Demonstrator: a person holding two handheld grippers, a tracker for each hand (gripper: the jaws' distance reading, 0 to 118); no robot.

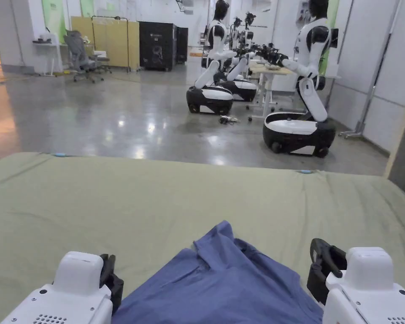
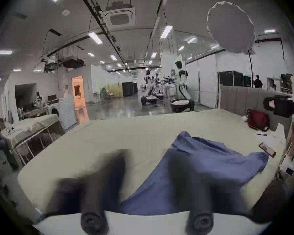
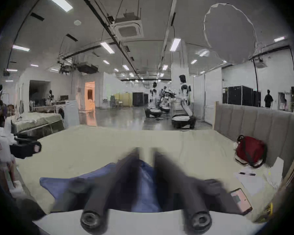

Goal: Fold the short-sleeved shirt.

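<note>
Left hand-held gripper (image 2: 146, 167): jaws set wide apart, holding nothing; one jaw over bare sheet, the other over the shirt's left edge. Raised above the cloth, as far as the blur allows.

Right hand-held gripper (image 3: 146, 155): jaws drawn close, a narrow gap at the tips; no cloth visibly pinched between them. Hovers over the shirt's middle.

Shirt (image 1: 222, 287): blue, short-sleeved, lying crumpled at the near edge of the bed, between the two hand-held grippers. One peak of cloth points away from the person; a sleeve or corner trails out to the right in the left gripper view. Not yet flattened, no fold made.

Step in hand, judged: spreading the shirt flat before folding. Done well: take one shoulder or hem corner in each gripper, single layer only, draw them apart until the cloth is taut, lay it down well inside the bed. Thin cloth; likely to bunch and drag if gripped in the middle.

Bed (image 1: 113, 202): pale green sheet, smooth. At its right side: phone (image 3: 241, 200), papers (image 3: 255, 179), red bag (image 3: 249, 150) against a grey padded headboard (image 3: 255, 118).

Room: glossy grey floor (image 1: 113, 114); wheeled humanoid robots (image 1: 301, 88) at a table; office chair (image 1: 79, 52); yellow screen (image 1: 113, 40); black cabinet (image 1: 157, 44).
</note>
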